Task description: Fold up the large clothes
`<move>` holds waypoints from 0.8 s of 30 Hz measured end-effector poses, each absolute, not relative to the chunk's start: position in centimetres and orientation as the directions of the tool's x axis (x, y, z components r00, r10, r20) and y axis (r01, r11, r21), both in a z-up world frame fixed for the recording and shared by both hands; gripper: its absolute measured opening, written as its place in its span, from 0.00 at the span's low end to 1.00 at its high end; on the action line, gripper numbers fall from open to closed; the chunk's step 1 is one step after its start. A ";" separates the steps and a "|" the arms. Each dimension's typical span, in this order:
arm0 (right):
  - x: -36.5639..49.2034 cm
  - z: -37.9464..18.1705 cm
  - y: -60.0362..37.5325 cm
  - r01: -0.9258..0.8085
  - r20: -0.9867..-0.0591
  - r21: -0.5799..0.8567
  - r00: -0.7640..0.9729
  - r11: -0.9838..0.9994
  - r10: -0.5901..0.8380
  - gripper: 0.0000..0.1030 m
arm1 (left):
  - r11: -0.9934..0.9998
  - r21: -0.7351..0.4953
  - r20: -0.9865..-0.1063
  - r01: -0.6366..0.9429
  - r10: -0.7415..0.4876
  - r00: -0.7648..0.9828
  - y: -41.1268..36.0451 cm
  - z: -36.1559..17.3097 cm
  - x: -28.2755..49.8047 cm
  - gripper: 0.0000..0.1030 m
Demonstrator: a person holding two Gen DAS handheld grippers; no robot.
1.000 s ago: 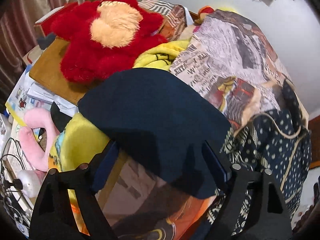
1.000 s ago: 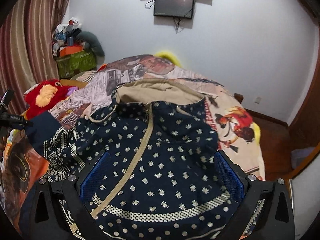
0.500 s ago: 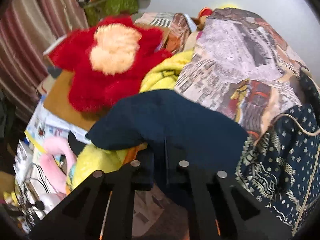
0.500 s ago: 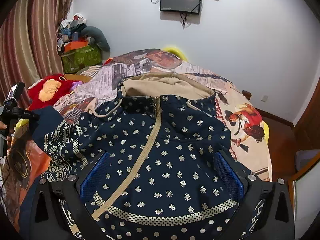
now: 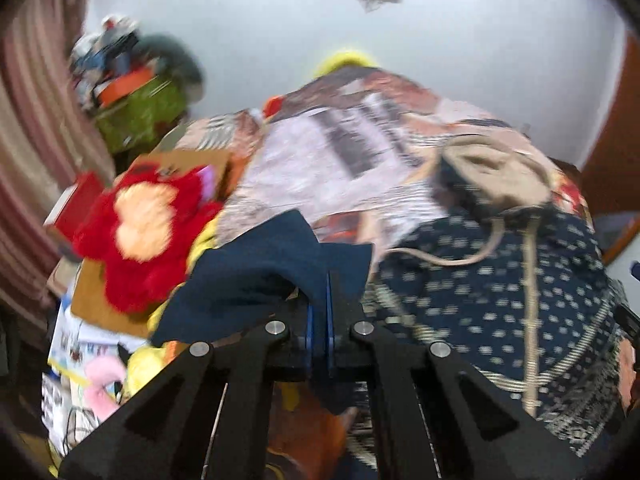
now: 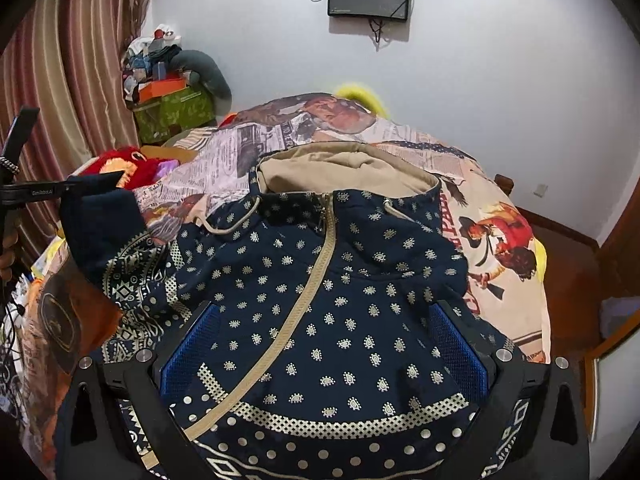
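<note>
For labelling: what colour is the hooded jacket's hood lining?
Plain beige lining; clearest in the right wrist view.

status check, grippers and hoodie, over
Left gripper shut on navy sleeve cuff. Right gripper open over hoodie body. Red plush toy beside the sleeve.

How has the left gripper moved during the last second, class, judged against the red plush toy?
Yes. The left gripper, shut on the navy sleeve, has swung right: the red plush toy has slid from upper centre to the left.
</note>
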State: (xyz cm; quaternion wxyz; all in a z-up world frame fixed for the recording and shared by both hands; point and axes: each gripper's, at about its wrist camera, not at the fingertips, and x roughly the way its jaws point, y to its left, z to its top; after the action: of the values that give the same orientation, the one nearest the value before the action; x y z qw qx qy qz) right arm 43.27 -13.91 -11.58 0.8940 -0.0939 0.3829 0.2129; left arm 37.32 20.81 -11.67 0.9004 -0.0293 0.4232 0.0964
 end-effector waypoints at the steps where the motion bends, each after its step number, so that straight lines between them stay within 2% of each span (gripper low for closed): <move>1: 43.1 -11.3 -14.2 -0.450 -0.721 -0.006 0.621 0.893 0.308 1.00 | 0.983 0.029 -0.764 -0.181 0.139 0.630 19.8 -11.4 37.5 0.04; 6: 42.4 -10.1 -15.9 -0.447 -0.712 -0.008 0.630 0.894 0.309 1.00 | 0.998 0.023 -0.760 -0.056 0.054 0.648 13.2 -10.7 38.8 0.04; 10: 42.0 -9.8 -17.7 -0.434 -0.715 -0.014 0.634 0.901 0.294 1.00 | 0.999 0.006 -0.783 0.044 -0.022 0.622 7.7 -12.2 39.4 0.04; 15: 41.6 -10.1 -20.0 -0.420 -0.741 -0.008 0.612 0.907 0.277 1.00 | 0.989 -0.006 -0.841 0.147 -0.084 0.534 1.4 -16.7 40.0 0.04; 21: 41.0 -10.9 -21.4 -0.427 -0.769 -0.015 0.583 0.904 0.263 1.00 | 0.986 -0.064 -0.930 0.153 -0.115 0.350 -1.3 -22.6 39.7 0.07; 24: 40.8 -11.0 -21.5 -0.435 -0.774 -0.015 0.575 0.901 0.265 1.00 | 0.984 -0.035 -0.939 0.175 -0.093 0.332 -1.6 -23.2 38.8 0.20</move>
State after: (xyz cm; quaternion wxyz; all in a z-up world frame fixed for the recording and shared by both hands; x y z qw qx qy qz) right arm 40.75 -21.46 -11.02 0.8815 -0.1021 0.4161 0.1983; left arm 38.83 -1.63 -23.23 0.8152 0.0360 0.5721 -0.0822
